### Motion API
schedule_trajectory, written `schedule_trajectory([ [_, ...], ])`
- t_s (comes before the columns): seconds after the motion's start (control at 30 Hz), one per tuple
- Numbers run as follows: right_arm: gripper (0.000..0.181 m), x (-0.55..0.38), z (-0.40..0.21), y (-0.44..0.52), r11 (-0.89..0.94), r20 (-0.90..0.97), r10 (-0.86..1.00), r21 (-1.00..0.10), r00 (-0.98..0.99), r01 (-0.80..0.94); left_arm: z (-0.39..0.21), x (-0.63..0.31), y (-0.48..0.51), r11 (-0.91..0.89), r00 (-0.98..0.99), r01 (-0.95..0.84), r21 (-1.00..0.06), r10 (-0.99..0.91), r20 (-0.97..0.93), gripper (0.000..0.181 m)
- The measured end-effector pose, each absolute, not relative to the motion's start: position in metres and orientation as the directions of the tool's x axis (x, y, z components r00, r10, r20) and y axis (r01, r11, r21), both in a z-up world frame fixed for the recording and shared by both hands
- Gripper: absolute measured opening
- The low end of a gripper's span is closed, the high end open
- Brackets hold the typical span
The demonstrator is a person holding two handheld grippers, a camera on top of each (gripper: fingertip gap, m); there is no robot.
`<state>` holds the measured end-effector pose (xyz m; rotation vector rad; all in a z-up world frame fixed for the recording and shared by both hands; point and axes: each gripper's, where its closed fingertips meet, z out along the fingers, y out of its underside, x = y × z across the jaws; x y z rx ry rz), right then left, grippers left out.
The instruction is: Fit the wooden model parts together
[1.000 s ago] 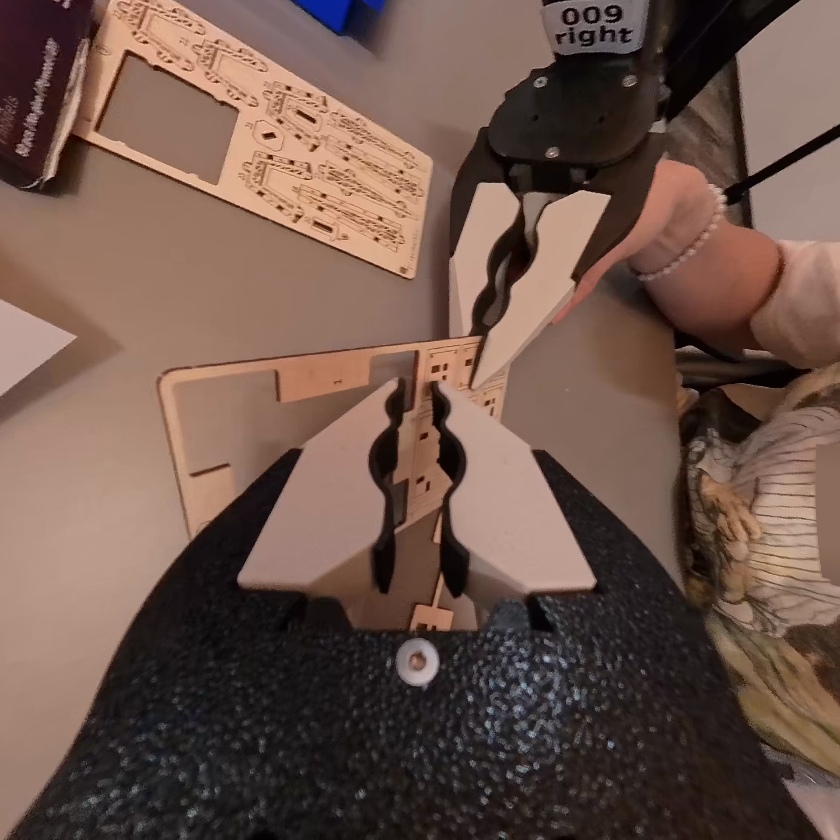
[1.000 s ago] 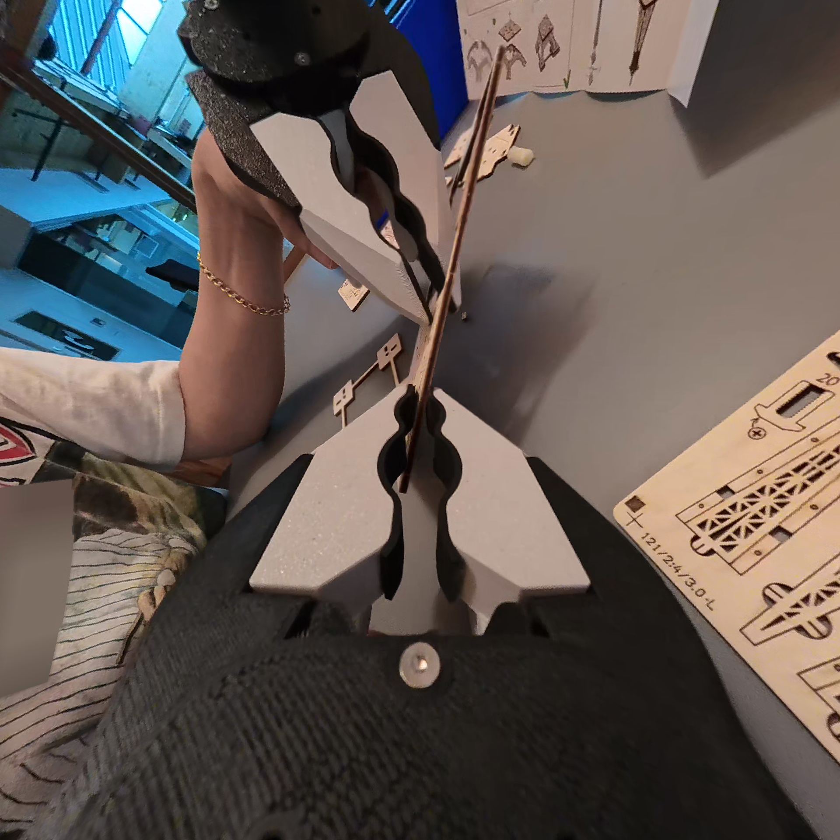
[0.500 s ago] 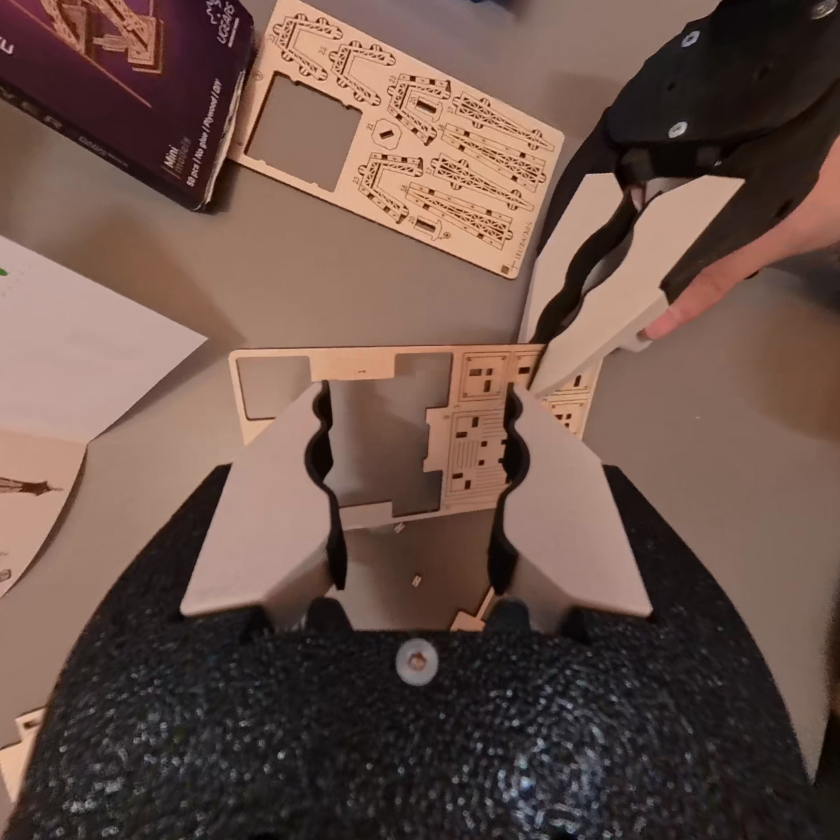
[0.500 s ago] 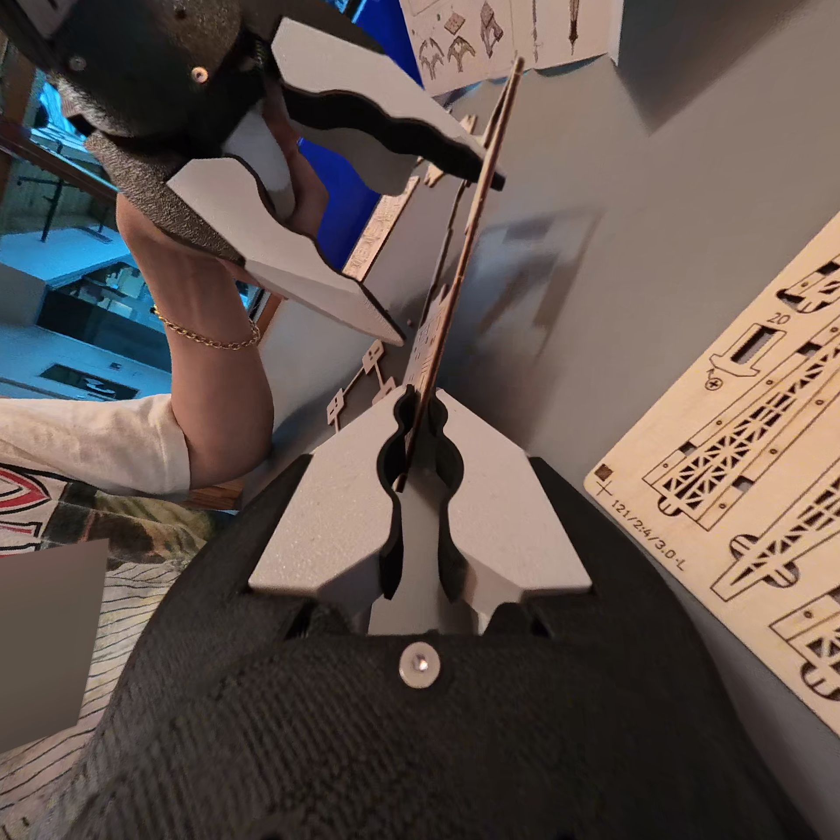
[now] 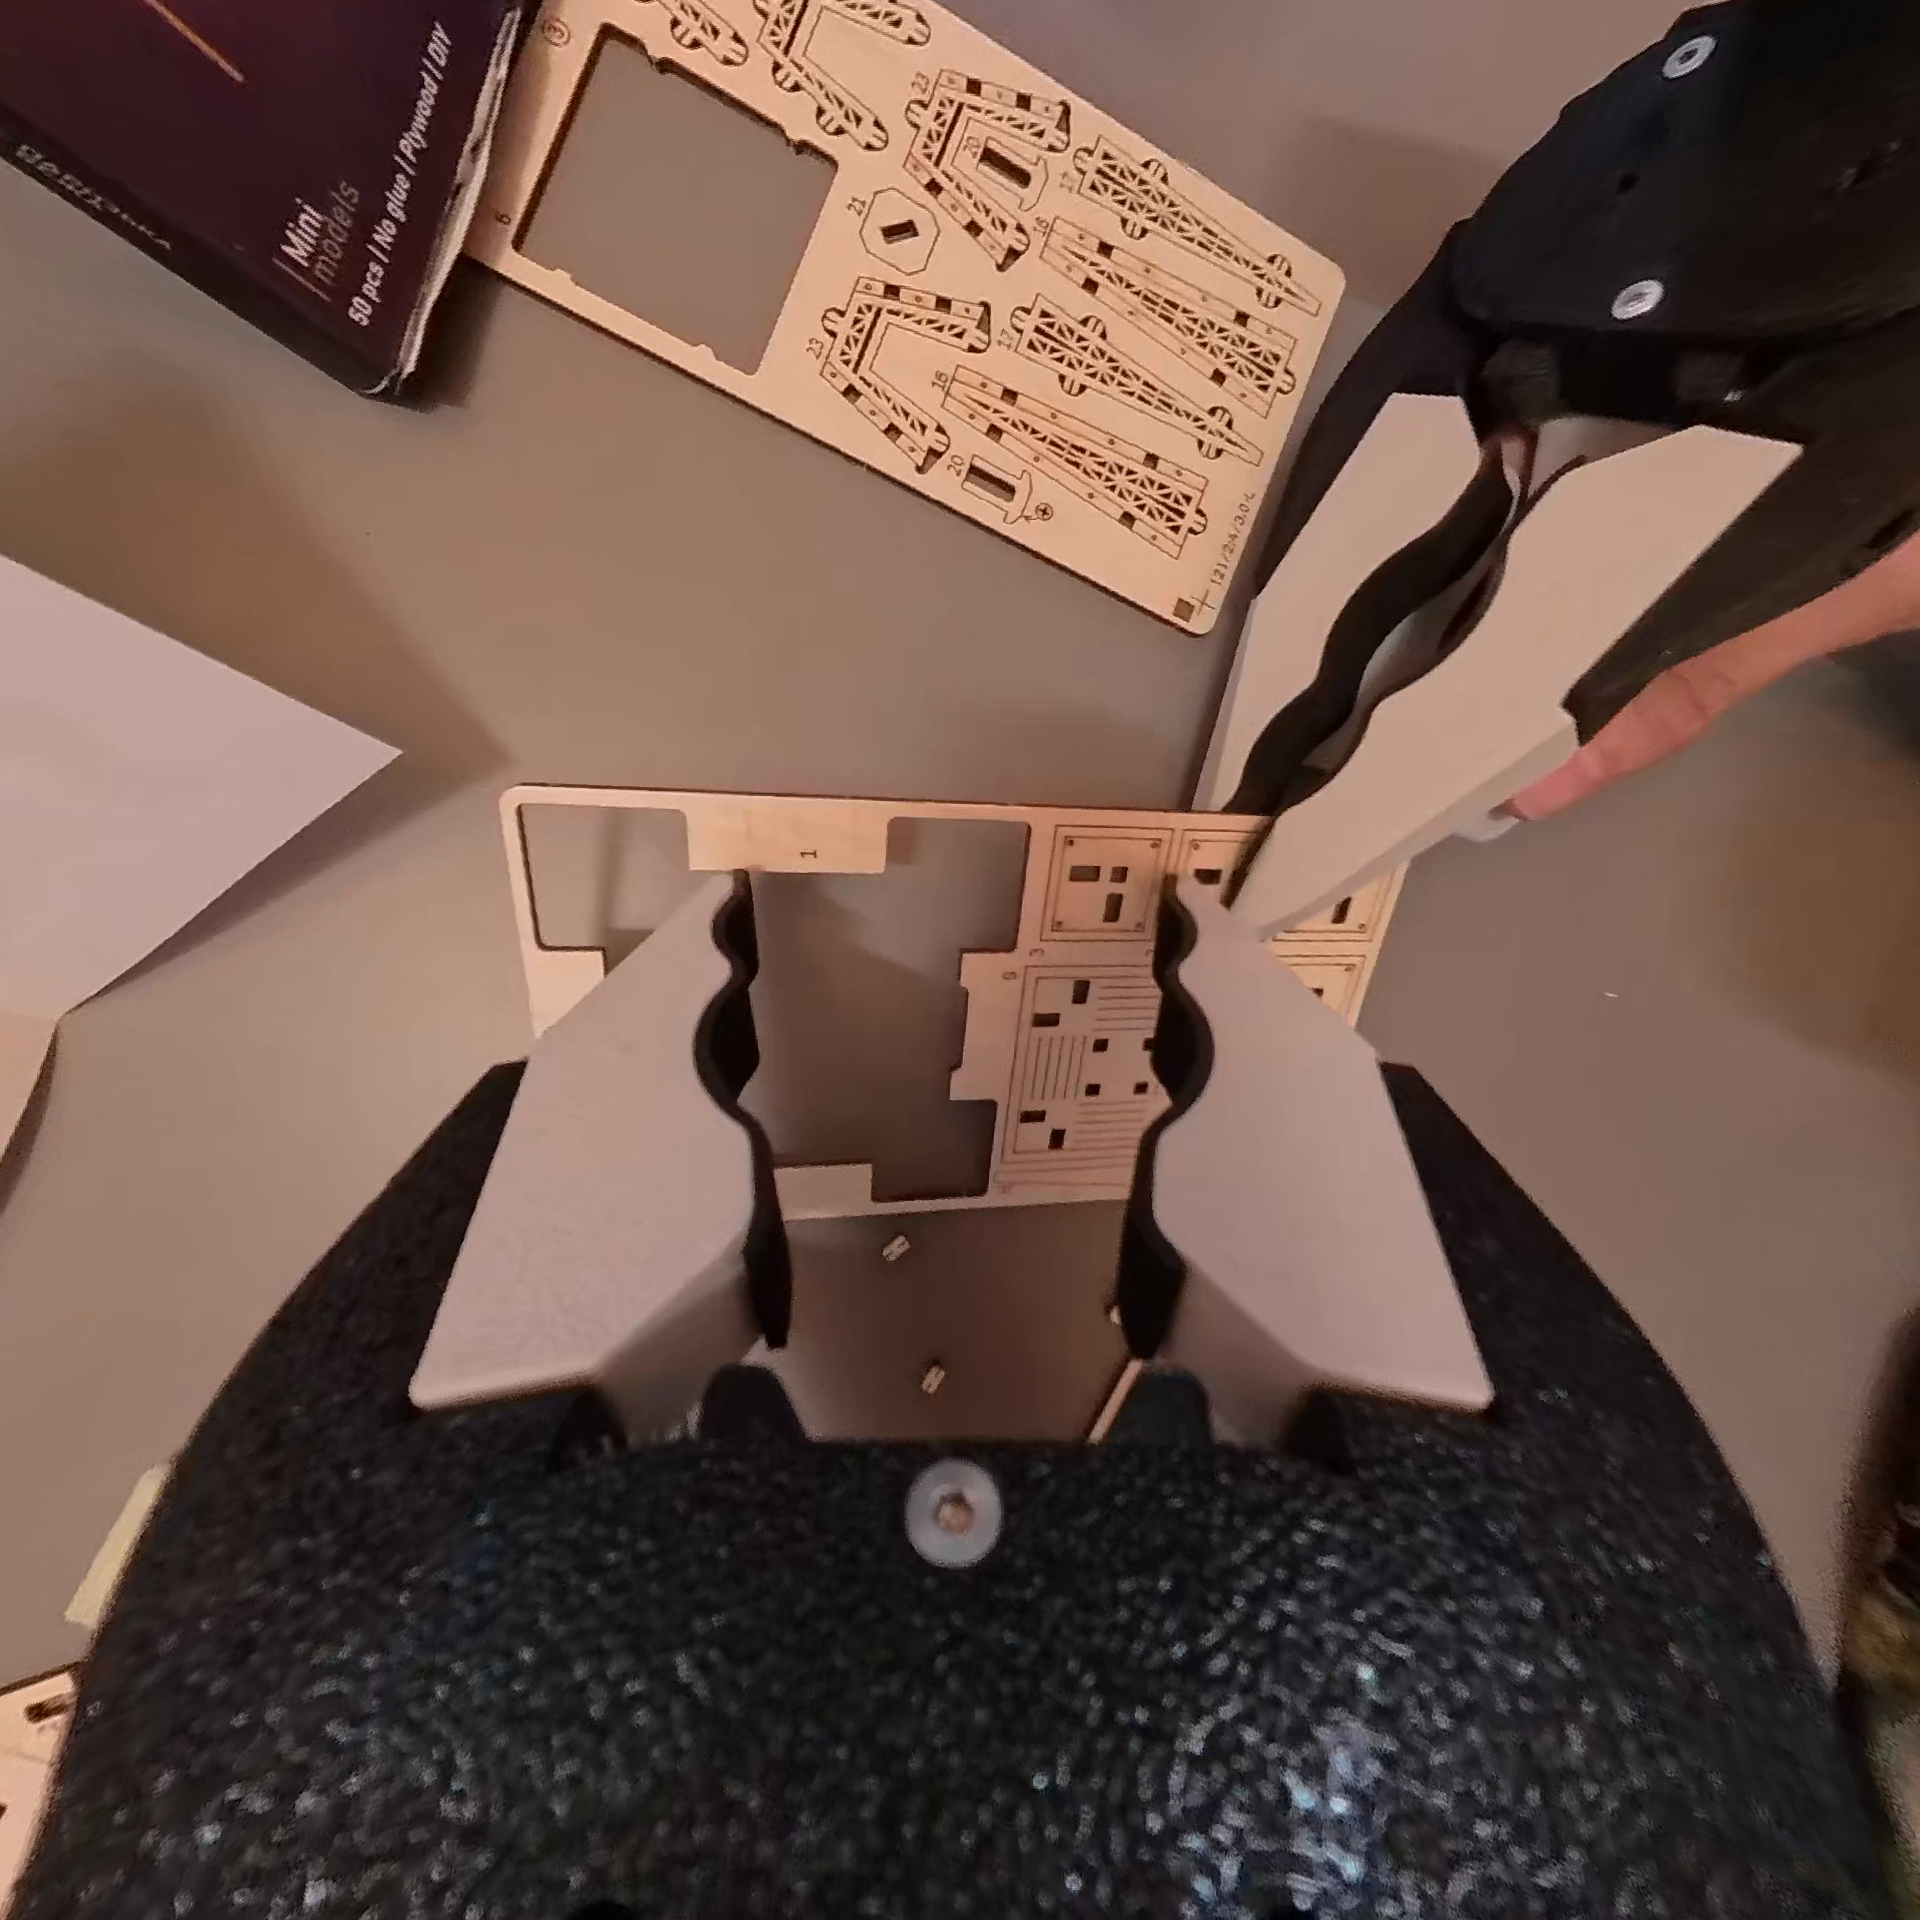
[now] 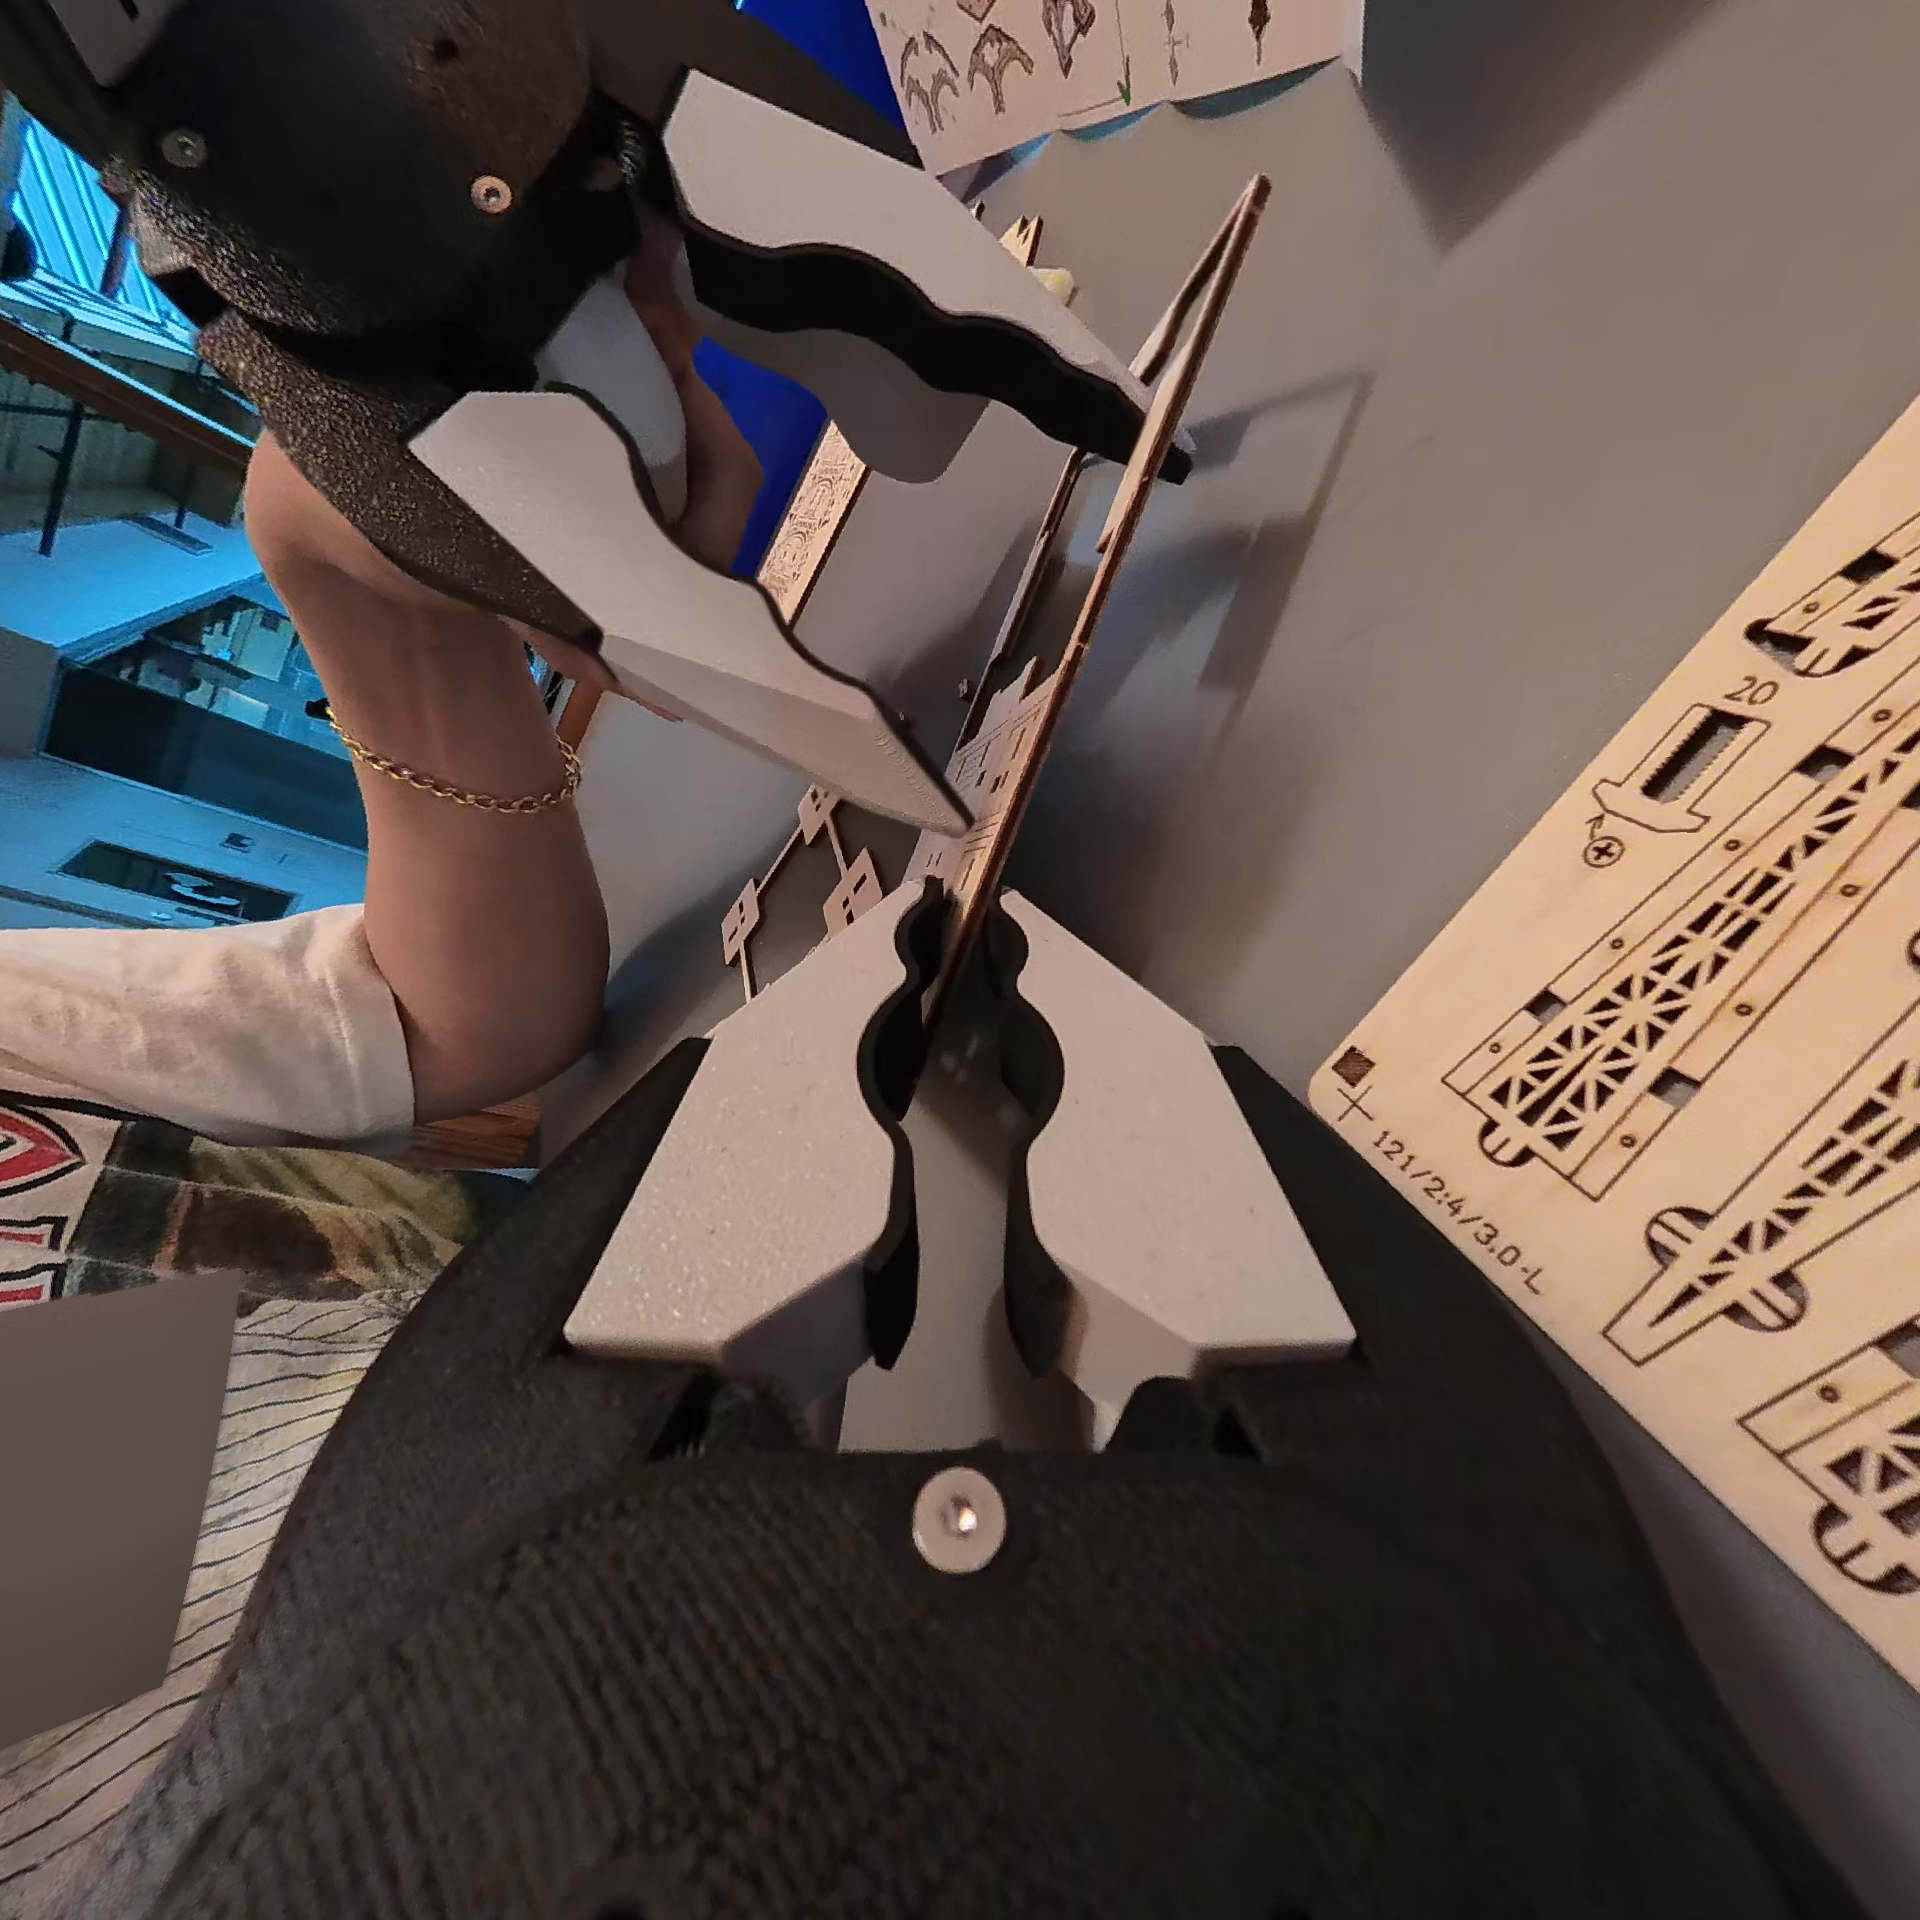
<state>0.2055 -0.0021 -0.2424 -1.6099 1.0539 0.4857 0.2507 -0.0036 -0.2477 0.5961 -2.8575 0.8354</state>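
Right gripper is clamped on the wooden sheet, pinching its right-hand corner. In the right wrist view we see the sheet edge-on, running up and away from between our fingertips, lifted off the grey table and tilted.

Left gripper is spread wide, nothing between the fingers. It faces the flat side of the sheet. In the right wrist view its lower fingertip is touching or nearly touching the sheet face, upper finger reaches the sheet higher up; actual contact we can't confirm.

The sheet has several big cutouts where parts are gone, plus square panels with small slots on its right half, near the clamped corner.

A second wooden sheet lies flat on the table behind it, full of lattice-pattern strips and one large rectangular hole. It sits just beside the right gripper in the right wrist view.

A dark purple box overlaps the far left corner of that second sheet. White paper lies at left of the held sheet. A printed instruction page is at the far end of the table in the right wrist view.

A few tiny wood scraps lie on the table below the held sheet. Loose flat wooden pieces lie on the table left of the right gripper's fingers.
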Motion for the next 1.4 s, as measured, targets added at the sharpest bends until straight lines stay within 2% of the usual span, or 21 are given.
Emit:
schedule_trajectory([
  [0.13,0.005,0.205,-0.243,-0.002,-0.009,-0.764,-0.38,-0.56,0.521,-0.828,-0.248,0.251,-0.005,0.774,-0.919,-0.395,-0.494,-0.343,0.196,0.075],
  [0.23,0.005,0.205,-0.242,-0.002,-0.009,-0.765,-0.377,-0.56,0.522,-0.828,-0.247,0.254,-0.004,0.756,-0.908,-0.418,-0.503,-0.36,0.214,0.068],
  [0.83,0.006,0.205,-0.245,-0.002,-0.021,-0.759,-0.391,-0.558,0.521,-0.83,-0.25,0.253,-0.008,0.75,-0.896,-0.444,-0.49,-0.386,0.221,0.07],
  [0.93,0.006,0.205,-0.246,-0.002,-0.026,-0.758,-0.398,-0.554,0.517,-0.832,-0.251,0.252,-0.009,0.752,-0.896,-0.443,-0.487,-0.381,0.227,0.067],
  [1.03,0.006,0.204,-0.248,-0.001,-0.036,-0.755,-0.404,-0.551,0.517,-0.834,-0.252,0.246,-0.01,0.763,-0.892,-0.452,-0.463,-0.383,0.24,0.057],
  [1.23,0.006,0.203,-0.251,-0.001,-0.05,-0.757,-0.412,-0.537,0.508,-0.842,-0.259,0.246,-0.01,0.8,-0.905,-0.425,-0.424,-0.385,0.181,0.054],
  [1.33,0.006,0.202,-0.245,0.003,-0.041,-0.77,-0.368,-0.546,0.521,-0.837,-0.269,0.259,-0.009,0.887,-0.943,-0.261,-0.38,-0.319,-0.097,0.061],
  [1.4,0.006,0.204,-0.244,0.001,-0.019,-0.779,-0.363,-0.543,0.512,-0.84,-0.263,0.264,0.001,0.912,-0.935,-0.243,-0.331,-0.311,-0.169,0.066],
])
